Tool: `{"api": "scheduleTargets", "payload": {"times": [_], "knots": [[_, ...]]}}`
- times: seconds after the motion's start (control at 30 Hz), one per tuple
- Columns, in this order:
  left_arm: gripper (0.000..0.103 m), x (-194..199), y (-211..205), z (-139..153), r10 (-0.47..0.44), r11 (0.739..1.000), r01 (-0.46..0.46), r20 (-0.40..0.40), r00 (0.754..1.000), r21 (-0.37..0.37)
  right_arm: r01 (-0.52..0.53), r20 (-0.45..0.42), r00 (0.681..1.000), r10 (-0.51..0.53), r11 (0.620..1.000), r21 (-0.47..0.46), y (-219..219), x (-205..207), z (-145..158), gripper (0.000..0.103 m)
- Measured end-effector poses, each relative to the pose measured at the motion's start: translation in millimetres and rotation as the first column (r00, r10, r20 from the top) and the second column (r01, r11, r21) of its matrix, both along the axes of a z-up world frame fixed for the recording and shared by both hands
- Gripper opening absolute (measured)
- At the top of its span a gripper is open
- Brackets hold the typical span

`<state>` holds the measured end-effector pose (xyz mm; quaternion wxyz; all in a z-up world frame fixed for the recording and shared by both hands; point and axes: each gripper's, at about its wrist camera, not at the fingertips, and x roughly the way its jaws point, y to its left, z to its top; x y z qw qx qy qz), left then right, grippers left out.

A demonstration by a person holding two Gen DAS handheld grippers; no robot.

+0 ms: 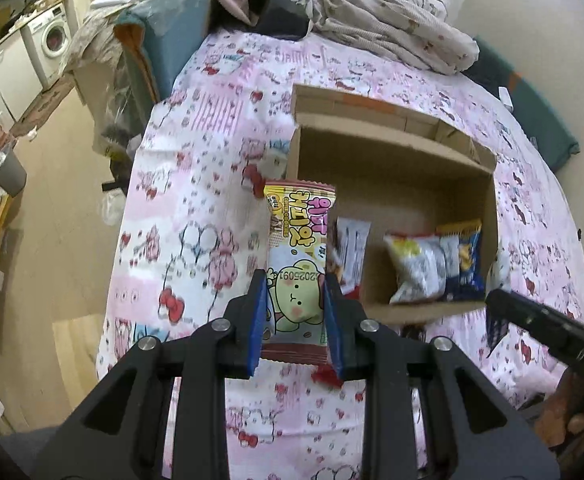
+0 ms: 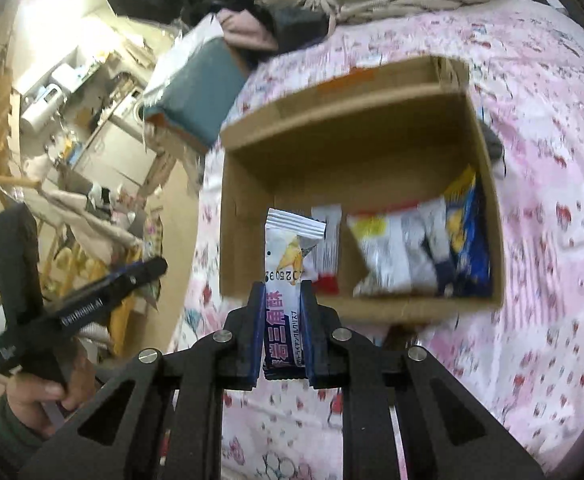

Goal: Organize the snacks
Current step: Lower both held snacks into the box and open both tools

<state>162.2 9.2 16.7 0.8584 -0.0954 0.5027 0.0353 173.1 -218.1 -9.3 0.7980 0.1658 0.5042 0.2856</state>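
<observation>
My left gripper (image 1: 295, 280) is shut on a yellow and brown snack packet with a green bear (image 1: 298, 248), held above the bed just left of an open cardboard box (image 1: 392, 168). My right gripper (image 2: 282, 292) is shut on a white and dark blue snack packet (image 2: 286, 264), held over the box's near left corner (image 2: 252, 296). Inside the box lie a white and yellow bag (image 2: 388, 252), a blue and yellow bag (image 2: 468, 232) and a white and red packet (image 2: 328, 248). The same packets show in the left wrist view (image 1: 420, 268).
The box sits on a bed with a pink patterned sheet (image 1: 196, 216). Crumpled bedding (image 1: 392, 20) and a teal cushion (image 1: 172, 36) lie at the far end. The floor and a washing machine (image 1: 54, 38) are to the left. The other gripper's handle (image 2: 76, 312) shows at left.
</observation>
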Motion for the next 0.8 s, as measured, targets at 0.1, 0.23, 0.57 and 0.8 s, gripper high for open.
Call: {"api": "scheduleTargets", "payload": {"times": [0.1,0.23,0.57,0.8], "knots": [[0.023,18,-8,3,-0.013,1.0,0.012,0.024,1.0,0.027,0.032,0.019,0.999,-0.032,0.999,0.012,-7,26,3,0.017],[0.023,40,-17,-13,-0.039,0.999,0.039,0.019,0.999,0.03,0.037,0.059,0.998,-0.038,0.999,0.008,-6,49,-7,0.017],[0.023,61,-28,-63,-0.054,0.998,0.053,-0.043,0.998,-0.017,0.036,-0.002,0.999,-0.036,0.999,-0.025,0,55,-43,0.017],[0.024,60,-28,-74,-0.064,0.997,0.062,-0.058,0.996,-0.044,0.011,-0.054,0.998,-0.014,0.998,-0.065,11,60,-59,0.018]]}}
